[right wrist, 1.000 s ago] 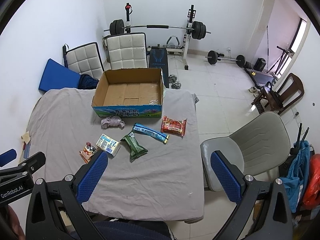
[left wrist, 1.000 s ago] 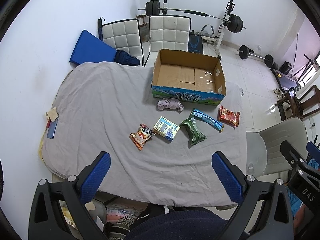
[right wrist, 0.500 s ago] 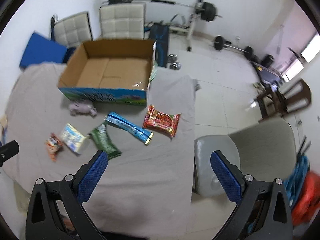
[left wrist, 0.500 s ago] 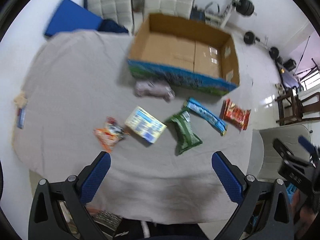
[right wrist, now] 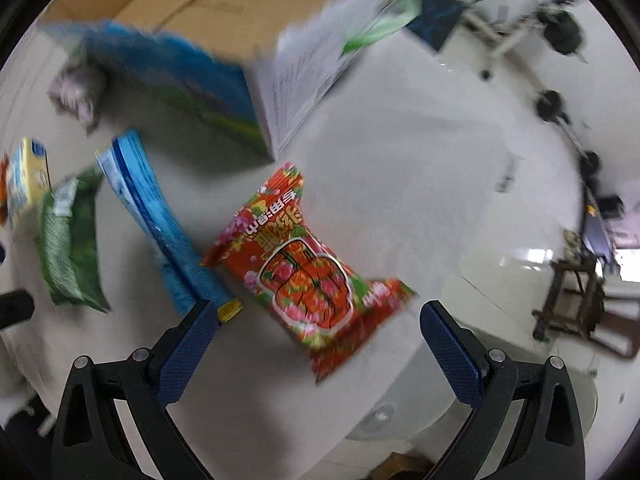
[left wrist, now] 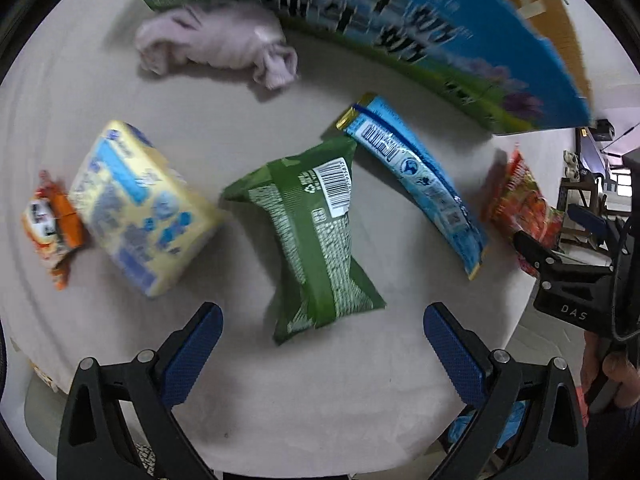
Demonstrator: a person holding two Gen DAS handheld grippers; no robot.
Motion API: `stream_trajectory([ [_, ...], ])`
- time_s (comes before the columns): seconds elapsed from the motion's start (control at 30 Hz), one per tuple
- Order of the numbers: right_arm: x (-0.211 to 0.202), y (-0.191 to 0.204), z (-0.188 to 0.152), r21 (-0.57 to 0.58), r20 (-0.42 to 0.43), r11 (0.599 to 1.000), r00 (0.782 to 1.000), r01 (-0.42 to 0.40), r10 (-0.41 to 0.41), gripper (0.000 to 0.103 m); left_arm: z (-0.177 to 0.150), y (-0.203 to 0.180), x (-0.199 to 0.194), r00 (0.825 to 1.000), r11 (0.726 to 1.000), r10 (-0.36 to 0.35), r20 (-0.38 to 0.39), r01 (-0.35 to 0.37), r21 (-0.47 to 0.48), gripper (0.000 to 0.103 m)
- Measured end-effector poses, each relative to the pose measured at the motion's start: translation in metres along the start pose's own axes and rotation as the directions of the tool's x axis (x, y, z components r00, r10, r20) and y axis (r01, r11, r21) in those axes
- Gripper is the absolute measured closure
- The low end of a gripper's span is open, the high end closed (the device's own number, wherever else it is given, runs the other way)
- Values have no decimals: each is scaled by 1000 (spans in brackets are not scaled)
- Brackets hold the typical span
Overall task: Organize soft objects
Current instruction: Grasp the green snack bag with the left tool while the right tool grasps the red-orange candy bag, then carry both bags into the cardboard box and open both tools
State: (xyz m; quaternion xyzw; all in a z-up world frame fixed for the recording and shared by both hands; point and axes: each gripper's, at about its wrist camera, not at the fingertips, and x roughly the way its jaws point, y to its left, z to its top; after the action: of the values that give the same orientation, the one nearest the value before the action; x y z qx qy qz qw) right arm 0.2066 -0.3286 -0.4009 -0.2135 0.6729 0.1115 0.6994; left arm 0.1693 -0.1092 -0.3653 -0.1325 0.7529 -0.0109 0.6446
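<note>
We hover both grippers spread wide, the left (left wrist: 322, 338) over the green pack (left wrist: 316, 236) mid-table, the right (right wrist: 318, 330) over the red pack (right wrist: 308, 276) by the table's right edge, judging pickup next: lower, pinch, carry to the box (left wrist: 400, 32).

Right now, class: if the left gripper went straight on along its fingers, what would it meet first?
Most likely the green snack packet, lying centred ahead of the open left gripper on the grey cloth. Depth is unclear, so it is a judgement.
</note>
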Motion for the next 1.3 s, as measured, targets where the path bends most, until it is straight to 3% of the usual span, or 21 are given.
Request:
stream_trajectory([
  [0.13,33,-1,6,-134,-12,991,1000,-19,17,1,-2,-1,14,1000,1000,7,-14,-7,-15,0],
  [0.2,47,-3,9,-149,-35,987,998,-55,50,12,-4,-2,18,1000,1000,6,-21,-6,-19,0],
  [0.3,55,-12,9,-72,-54,990,991,-125,121,26,-8,-3,23,1000,1000,8,-22,-9,-21,0],
  [0.37,56,-20,8,32,-57,993,992,-111,113,49,-11,-3,26,1000,1000,9,-16,-9,-23,2],
  [0.43,59,-29,1,181,-92,974,983,-139,157,53,-6,-7,26,1000,1000,16,-15,-16,-22,11],
  [0.47,59,-31,-5,244,-97,952,972,-187,216,53,-2,-8,30,1000,1000,22,-12,-22,-21,13],
  [0.5,61,-33,-10,310,-96,919,954,-243,284,53,-2,-9,31,1000,999,25,-12,-25,-21,20],
  [0.57,68,-33,-16,390,-102,877,934,-280,343,52,-1,-9,34,999,999,40,-11,-40,-21,39],
  [0.6,71,-31,-17,404,-104,874,935,-272,339,52,0,-10,38,999,999,48,-12,-48,-22,52],
  [0.7,78,-30,-14,445,-101,869,952,-217,290,51,-1,-13,40,996,996,92,9,-92,-11,62],
  [0.83,85,-23,-13,495,-115,856,965,-152,238,54,-19,-20,36,988,987,143,56,-146,64,68],
  [0.97,88,-12,-21,548,-96,823,966,-148,238,55,-47,-20,17,977,972,188,103,-200,122,69],
  [1.17,72,-13,-48,586,-28,783,960,-210,279,56,-88,-32,-16,961,950,206,185,-241,197,69],
  [1.3,56,-7,-67,599,44,753,950,-273,310,57,-115,-40,-60,956,944,180,230,-233,233,70],
])
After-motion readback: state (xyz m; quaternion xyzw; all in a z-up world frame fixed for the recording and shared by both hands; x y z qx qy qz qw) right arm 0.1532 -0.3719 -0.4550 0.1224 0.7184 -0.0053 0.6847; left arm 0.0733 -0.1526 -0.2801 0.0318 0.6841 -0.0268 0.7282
